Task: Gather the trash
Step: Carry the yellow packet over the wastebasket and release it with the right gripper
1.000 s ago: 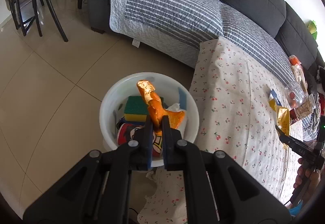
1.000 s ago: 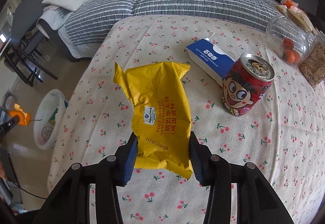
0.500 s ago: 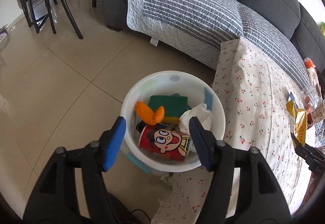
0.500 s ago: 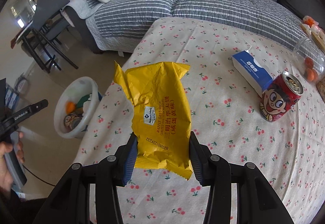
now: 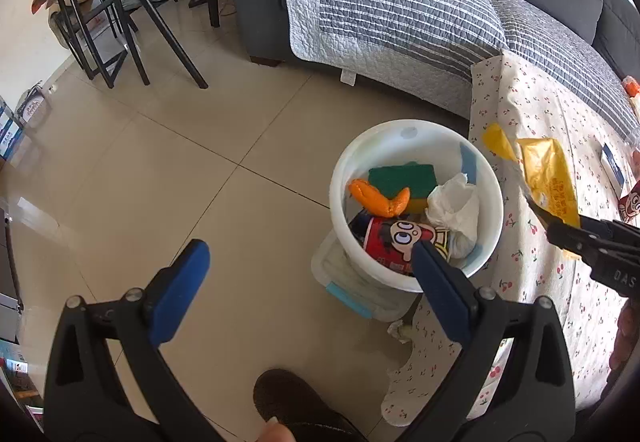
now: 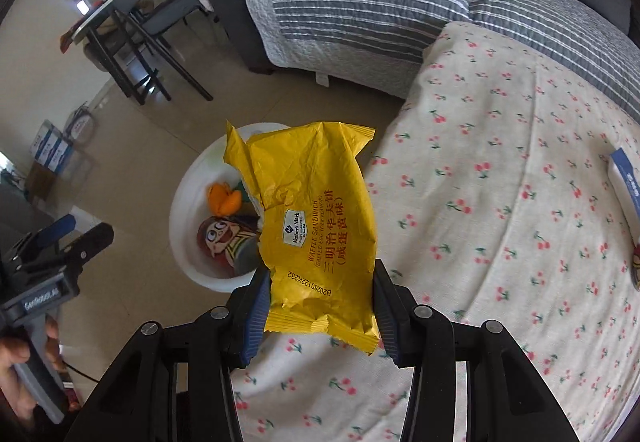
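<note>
A white bin (image 5: 408, 126) stands on the floor by the table's corner. In it lie an orange peel (image 5: 378, 199), a green sponge (image 5: 400, 179), a crumpled tissue (image 5: 456, 205) and a red cartoon can (image 5: 400, 242). My left gripper (image 5: 310, 254) hovers over the bin's near left side, its jaws opening wide with nothing between them. My right gripper (image 6: 320, 282) is shut on a yellow snack wrapper (image 6: 316, 209), held above the table's edge and partly over the bin (image 6: 180, 209). The left wrist view shows that wrapper (image 5: 548, 177) just right of the bin.
The table wears a cherry-print cloth (image 6: 500, 201) with a blue box (image 6: 628, 177) and another red can (image 5: 632, 201) at its right. A grey sofa (image 5: 400, 1) runs behind, black chairs (image 5: 132, 21) stand far left, and a shoe (image 5: 296, 402) is below my left gripper.
My left gripper let go of the orange peel, which dropped into the bin, and its jaws spread wide. My right gripper carried the yellow wrapper left across the table to the bin.
</note>
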`<action>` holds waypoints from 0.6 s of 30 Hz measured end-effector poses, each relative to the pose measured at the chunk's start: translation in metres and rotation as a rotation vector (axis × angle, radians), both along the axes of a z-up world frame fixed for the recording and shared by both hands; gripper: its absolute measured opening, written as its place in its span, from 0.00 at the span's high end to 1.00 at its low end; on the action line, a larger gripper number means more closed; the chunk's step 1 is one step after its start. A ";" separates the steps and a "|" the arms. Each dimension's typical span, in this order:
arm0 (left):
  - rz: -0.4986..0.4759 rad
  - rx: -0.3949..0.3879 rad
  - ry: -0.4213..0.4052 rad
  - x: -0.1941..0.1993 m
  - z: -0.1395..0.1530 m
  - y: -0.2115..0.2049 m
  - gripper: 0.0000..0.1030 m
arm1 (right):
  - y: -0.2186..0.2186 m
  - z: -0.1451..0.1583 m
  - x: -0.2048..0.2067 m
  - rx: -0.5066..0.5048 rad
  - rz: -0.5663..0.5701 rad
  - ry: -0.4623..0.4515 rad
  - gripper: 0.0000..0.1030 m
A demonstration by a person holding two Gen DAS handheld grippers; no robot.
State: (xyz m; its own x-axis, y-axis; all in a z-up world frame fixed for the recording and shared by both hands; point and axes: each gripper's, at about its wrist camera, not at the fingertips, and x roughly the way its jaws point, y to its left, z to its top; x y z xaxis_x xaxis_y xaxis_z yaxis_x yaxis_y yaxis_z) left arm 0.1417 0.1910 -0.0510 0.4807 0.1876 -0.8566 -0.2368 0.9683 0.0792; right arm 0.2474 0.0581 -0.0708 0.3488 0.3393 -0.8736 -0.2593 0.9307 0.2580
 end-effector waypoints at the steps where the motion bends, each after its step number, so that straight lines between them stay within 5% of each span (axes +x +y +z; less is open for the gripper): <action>1: 0.000 0.004 0.004 -0.001 0.000 0.003 0.03 | 0.007 -0.004 0.003 0.003 0.000 0.006 0.53; 11: 0.025 -0.004 0.016 -0.011 -0.005 0.027 0.03 | 0.050 -0.021 0.025 0.010 0.014 0.007 0.51; 18: 0.026 -0.012 0.012 -0.014 -0.004 0.028 0.03 | 0.052 -0.017 0.023 0.029 0.004 -0.003 0.36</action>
State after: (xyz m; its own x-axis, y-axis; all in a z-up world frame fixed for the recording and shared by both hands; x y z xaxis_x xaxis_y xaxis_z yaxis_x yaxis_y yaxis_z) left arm 0.1280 0.2189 -0.0553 0.4659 0.1890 -0.8644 -0.2606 0.9629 0.0701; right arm 0.2704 0.1096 -0.0877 0.3501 0.3657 -0.8624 -0.2637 0.9219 0.2839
